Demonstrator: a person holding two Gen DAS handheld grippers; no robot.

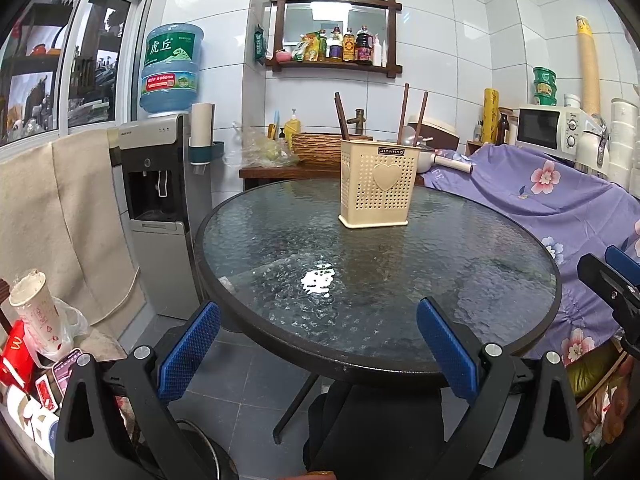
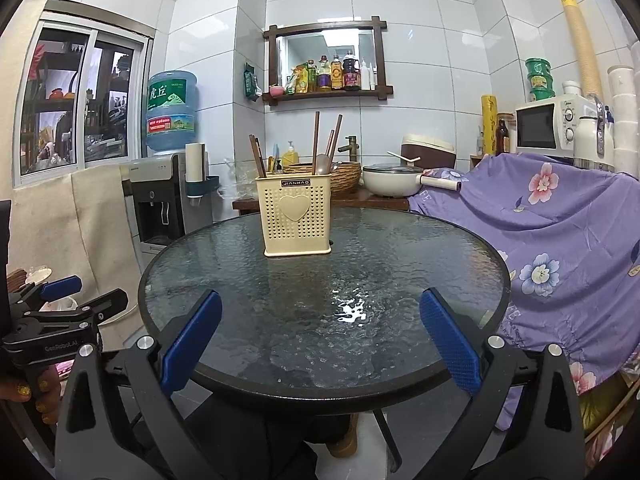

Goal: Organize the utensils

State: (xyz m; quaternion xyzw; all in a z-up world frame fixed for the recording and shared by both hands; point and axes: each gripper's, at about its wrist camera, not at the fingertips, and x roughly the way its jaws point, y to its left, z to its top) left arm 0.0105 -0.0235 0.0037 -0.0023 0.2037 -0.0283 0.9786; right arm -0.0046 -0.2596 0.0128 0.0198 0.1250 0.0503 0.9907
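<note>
A cream perforated utensil holder (image 1: 376, 182) (image 2: 296, 216) with a heart on its front stands upright on the far part of a round glass table (image 1: 280, 264) (image 2: 420, 256). Brown chopsticks (image 1: 404, 114) (image 2: 316, 138) stick up out of it, and a spoon (image 2: 322, 164) shows in the right wrist view. My left gripper (image 1: 318, 346) hovers at the table's near edge, open and holding nothing. My right gripper (image 2: 320, 338) also hangs open and bare over the near edge. Each gripper appears at the side of the other's view.
A water dispenser (image 1: 160, 208) stands left of the table. A purple flowered cloth (image 1: 532, 192) (image 2: 560, 240) covers furniture on the right. Behind the table a low wooden stand holds a wicker basket (image 2: 344, 176) and a white pot (image 2: 396, 186). Clutter (image 1: 36, 340) lies low left.
</note>
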